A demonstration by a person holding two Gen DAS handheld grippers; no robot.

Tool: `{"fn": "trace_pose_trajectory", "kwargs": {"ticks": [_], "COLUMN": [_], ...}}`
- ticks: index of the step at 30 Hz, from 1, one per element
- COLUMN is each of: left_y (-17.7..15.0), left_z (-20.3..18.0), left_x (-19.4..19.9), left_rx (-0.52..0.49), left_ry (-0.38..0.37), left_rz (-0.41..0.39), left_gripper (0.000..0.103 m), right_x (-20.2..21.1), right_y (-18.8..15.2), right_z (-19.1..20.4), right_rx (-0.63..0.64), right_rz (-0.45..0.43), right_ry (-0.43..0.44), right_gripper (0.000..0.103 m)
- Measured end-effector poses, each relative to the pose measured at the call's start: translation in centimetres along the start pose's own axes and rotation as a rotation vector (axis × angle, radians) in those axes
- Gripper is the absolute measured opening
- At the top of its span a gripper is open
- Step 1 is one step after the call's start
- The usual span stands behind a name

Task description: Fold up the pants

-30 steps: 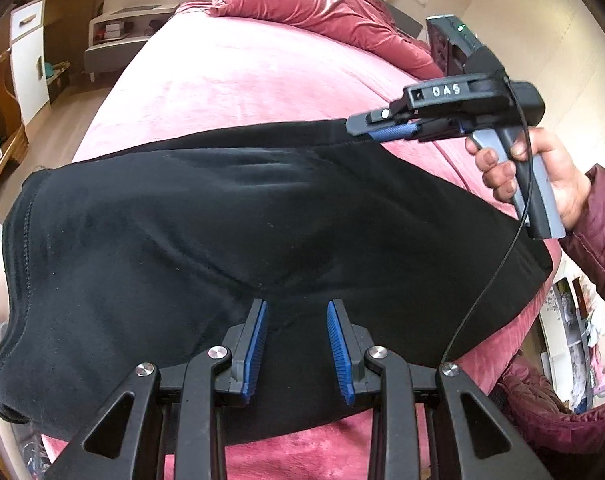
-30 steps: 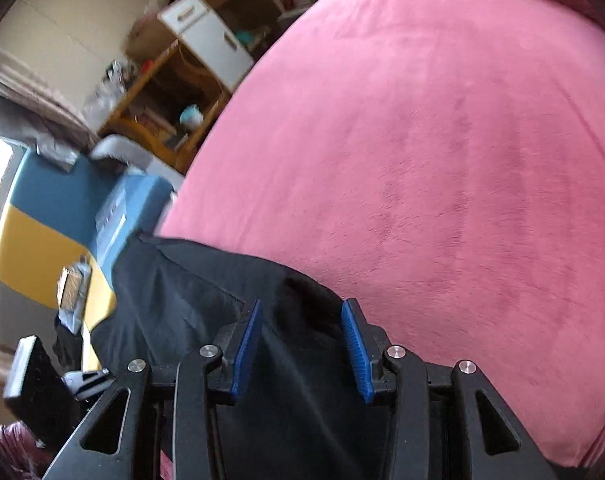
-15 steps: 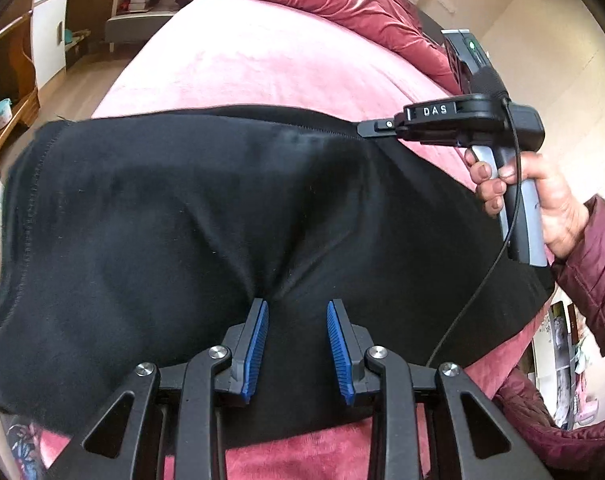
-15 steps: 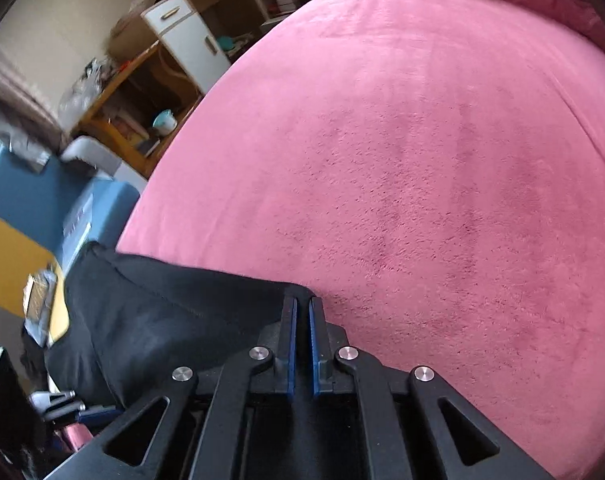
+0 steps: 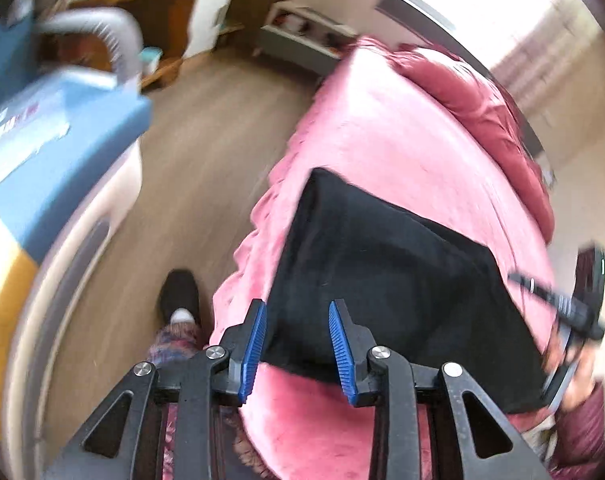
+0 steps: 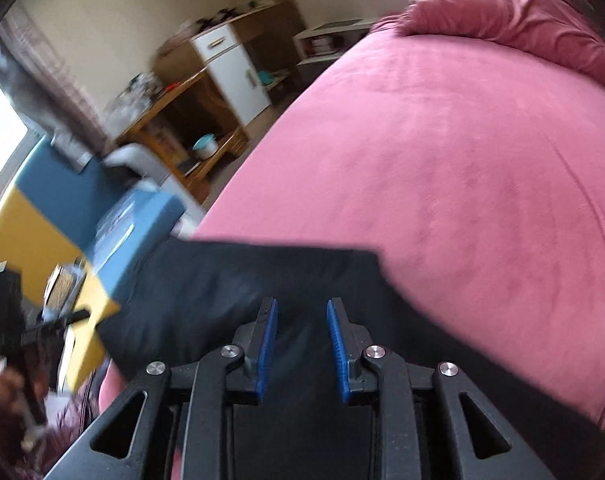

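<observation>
The black pants (image 5: 382, 280) lie folded in a flat rectangle on the pink bed (image 5: 402, 152), near its front corner. My left gripper (image 5: 298, 344) hovers above their near left corner, its jaws opening a little, with nothing pinched between the blue pads. In the right wrist view the pants (image 6: 242, 280) spread below my right gripper (image 6: 300, 344), whose jaws are opening clear of the cloth. Each gripper shows blurred in the other's view: the right gripper (image 5: 558, 308) at the pants' right edge, the left gripper (image 6: 34, 332) off their left end.
A crumpled pink duvet (image 6: 502, 12) is heaped at the bed's head. Left of the bed are wooden floor (image 5: 206, 128), the person's black shoe (image 5: 178, 292), a blue and yellow box (image 6: 102, 224), a wooden desk (image 6: 182, 120) and a white cabinet (image 6: 234, 72).
The left gripper has drawn back off the bunched cloth and swung left, rolling. The right gripper shut at the pants' edge, then opened and lifted. The pants now lie flat.
</observation>
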State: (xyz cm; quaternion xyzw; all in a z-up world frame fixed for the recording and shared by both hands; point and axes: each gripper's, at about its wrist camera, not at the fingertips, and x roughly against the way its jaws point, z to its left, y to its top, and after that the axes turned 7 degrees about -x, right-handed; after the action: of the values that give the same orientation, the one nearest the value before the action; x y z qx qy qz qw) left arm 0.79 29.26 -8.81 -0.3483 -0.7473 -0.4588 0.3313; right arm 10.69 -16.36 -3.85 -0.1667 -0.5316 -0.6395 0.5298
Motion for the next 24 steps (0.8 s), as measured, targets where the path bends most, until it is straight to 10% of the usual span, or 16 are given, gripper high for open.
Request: {"fn": "trace_pose_trajectory", "kwargs": {"ticks": [10,18,24], "left_y": [-1.1,-1.8,-1.9], "left_z": [-0.6,-2.4,-2.0], "left_x": [-3.2,-3.1,-4.0], "left_rx": [0.062,-0.138,-0.110], "left_ry": [-0.089,0.114,0.184], "left_rz": [0.057,0.062,0.083], "left_gripper": [0.029,0.006,0.028], "right_x": [-2.9,-4.3,-3.9], "right_y": [-9.5,-13.9,-14.7], "right_z": [5.4,5.3,3.6], "right_rx": [0.140,0.179,0.104], "right_rz": [0.162,0.245,0.210], "right_ry": [0.049,0.001,0.048], "right_gripper": [0.044,0.045,0.044]}}
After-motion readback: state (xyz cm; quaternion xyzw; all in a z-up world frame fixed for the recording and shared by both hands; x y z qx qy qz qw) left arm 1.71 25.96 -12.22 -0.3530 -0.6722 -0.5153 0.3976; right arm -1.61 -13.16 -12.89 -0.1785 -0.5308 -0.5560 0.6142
